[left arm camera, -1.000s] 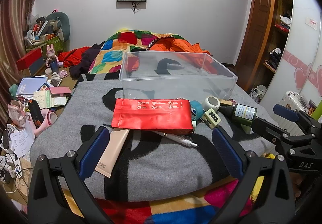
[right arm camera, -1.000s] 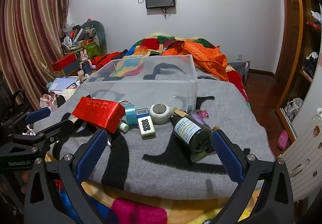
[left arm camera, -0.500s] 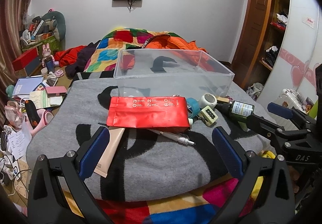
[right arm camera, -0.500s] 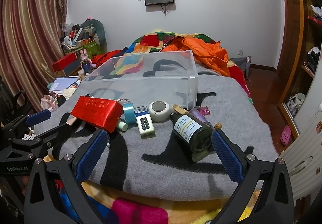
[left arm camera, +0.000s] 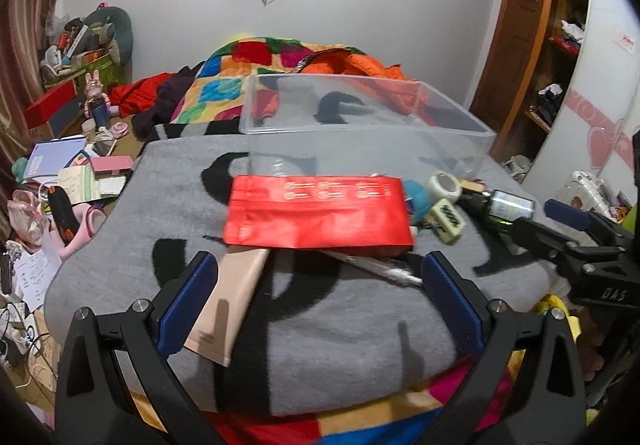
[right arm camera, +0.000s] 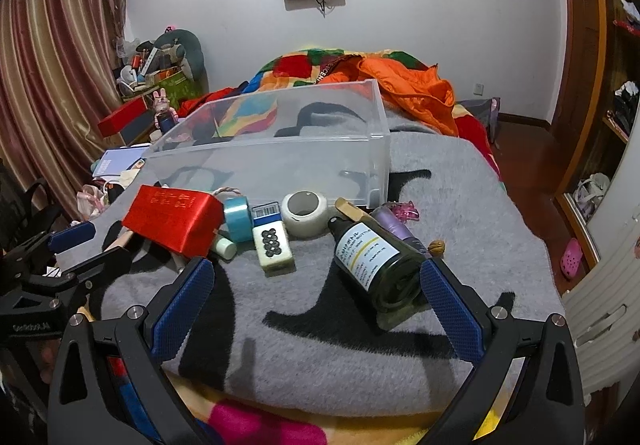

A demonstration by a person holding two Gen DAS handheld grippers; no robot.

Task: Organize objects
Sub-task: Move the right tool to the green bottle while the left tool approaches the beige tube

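Observation:
A clear plastic bin [left arm camera: 360,125] [right arm camera: 280,149] stands on the grey blanket [left arm camera: 320,317]. In front of it lie a red foil pouch [left arm camera: 318,219] [right arm camera: 174,217], a beige tube [left arm camera: 228,305], a pen [left arm camera: 376,267], a white tape roll [right arm camera: 306,213], a blue tape roll [right arm camera: 238,219], a mahjong-style tile [right arm camera: 274,249] and a dark green bottle [right arm camera: 376,261]. My left gripper [left arm camera: 318,289] is open and empty, just short of the pouch. My right gripper [right arm camera: 316,293] is open and empty, with its right finger beside the bottle's base.
A purple bottle [right arm camera: 394,225] and a small nut [right arm camera: 436,247] lie behind the green bottle. Orange and patchwork bedding [right arm camera: 404,85] is piled behind the bin. Clutter covers the floor at the left [left arm camera: 60,181]. A wardrobe [left arm camera: 560,45] stands at the right.
Both grippers have moved forward toward the objects on the blanket, which now appear larger and closer. Both stay open. No object has moved.

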